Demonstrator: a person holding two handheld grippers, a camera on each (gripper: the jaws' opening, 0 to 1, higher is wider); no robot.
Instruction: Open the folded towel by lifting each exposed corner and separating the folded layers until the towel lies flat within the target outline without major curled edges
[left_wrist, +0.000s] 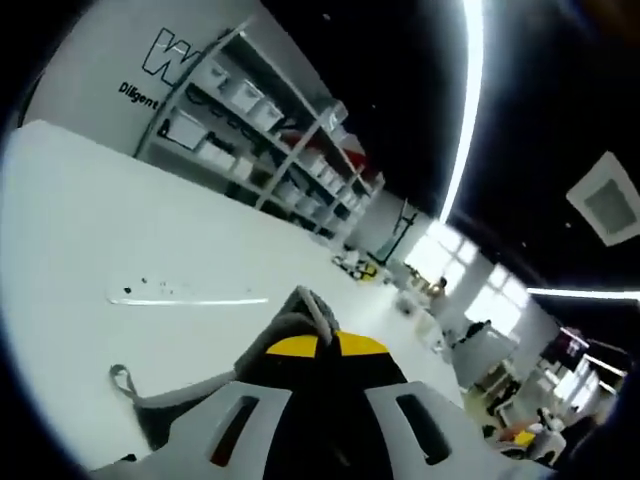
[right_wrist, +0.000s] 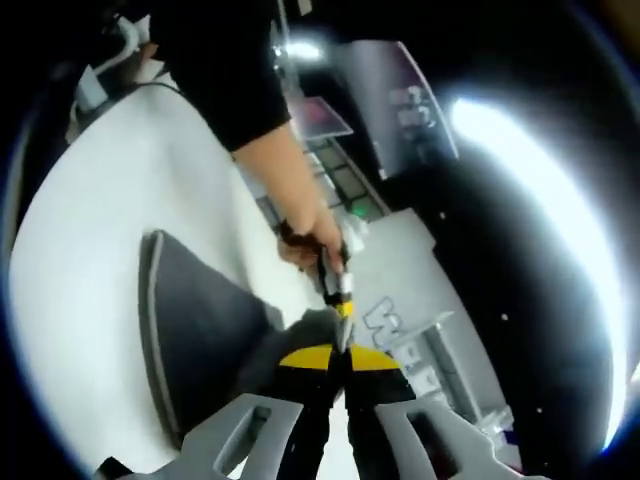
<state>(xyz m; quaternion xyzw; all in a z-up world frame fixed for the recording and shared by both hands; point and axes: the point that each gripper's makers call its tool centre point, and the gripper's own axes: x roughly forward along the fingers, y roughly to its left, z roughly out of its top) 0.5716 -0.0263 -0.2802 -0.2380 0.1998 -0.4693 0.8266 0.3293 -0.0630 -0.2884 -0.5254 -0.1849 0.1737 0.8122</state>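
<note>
**White table, grey towel gripped from both sides**

White table (right_wrist: 90, 300) carries grey towel (right_wrist: 200, 320), spread toward 9 o'clock. Right gripper (right_wrist: 335, 362) pinches its raised fold. Left gripper (left_wrist: 318, 345) clamps towel; hanging loop (left_wrist: 122, 380) at 8 o'clock. Shelving (left_wrist: 270, 130) at 12 o'clock.

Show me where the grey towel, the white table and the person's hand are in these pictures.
grey towel (right_wrist: 195, 320), right gripper view: middle of the flat grey panel.
white table (left_wrist: 120, 230), left gripper view: bare part of the top.
person's hand (right_wrist: 305, 240), right gripper view: back of the hand holding the other gripper.
</note>
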